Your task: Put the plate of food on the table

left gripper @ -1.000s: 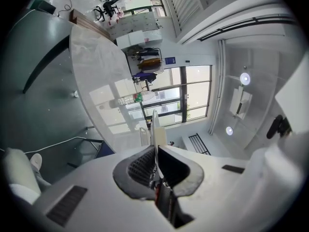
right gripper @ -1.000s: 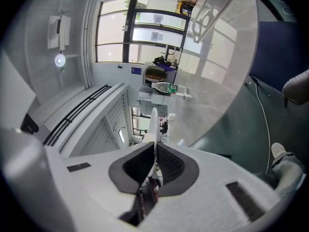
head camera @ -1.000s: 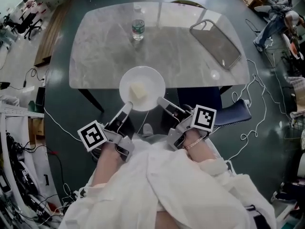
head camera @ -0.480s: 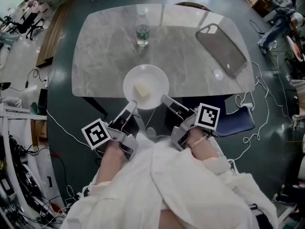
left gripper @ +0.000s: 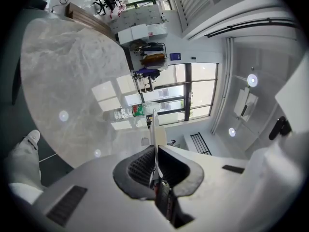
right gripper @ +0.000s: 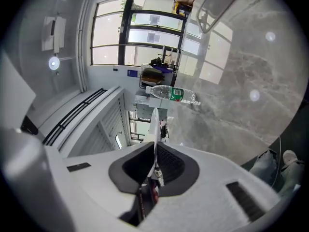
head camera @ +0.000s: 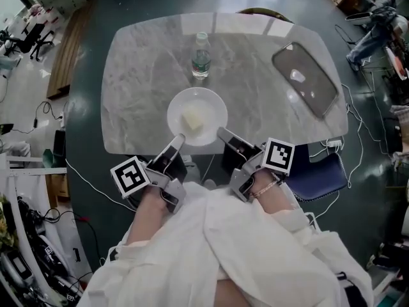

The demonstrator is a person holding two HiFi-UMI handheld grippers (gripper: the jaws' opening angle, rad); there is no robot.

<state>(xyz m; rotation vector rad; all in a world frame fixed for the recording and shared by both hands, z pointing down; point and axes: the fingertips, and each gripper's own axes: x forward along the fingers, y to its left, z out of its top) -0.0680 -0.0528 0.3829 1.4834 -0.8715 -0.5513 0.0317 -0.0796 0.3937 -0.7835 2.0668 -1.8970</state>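
Note:
A white plate (head camera: 211,104) with a pale block of food (head camera: 192,120) hangs over the near edge of the grey marble table (head camera: 140,69). My left gripper (head camera: 178,139) is shut on the plate's near-left rim. My right gripper (head camera: 222,133) is shut on its near-right rim. In the left gripper view the plate (left gripper: 155,132) shows edge-on between the dark pads, and the left gripper (left gripper: 154,166) clamps it. The right gripper view shows the same thin plate edge (right gripper: 154,122) held by the right gripper (right gripper: 154,166). Whether the plate touches the tabletop I cannot tell.
A clear water bottle (head camera: 200,56) with a green label stands just beyond the plate; the bottle (left gripper: 133,112) also shows in the left gripper view and the bottle (right gripper: 171,94) in the right one. A grey tray (head camera: 305,78) lies at the table's right. A blue chair seat (head camera: 319,171) sits at my right, cables on the floor.
Both grippers have carried the plate forward, from off the near edge to over the tabletop. The plate now sits closer to the bottle. The grips have not changed.

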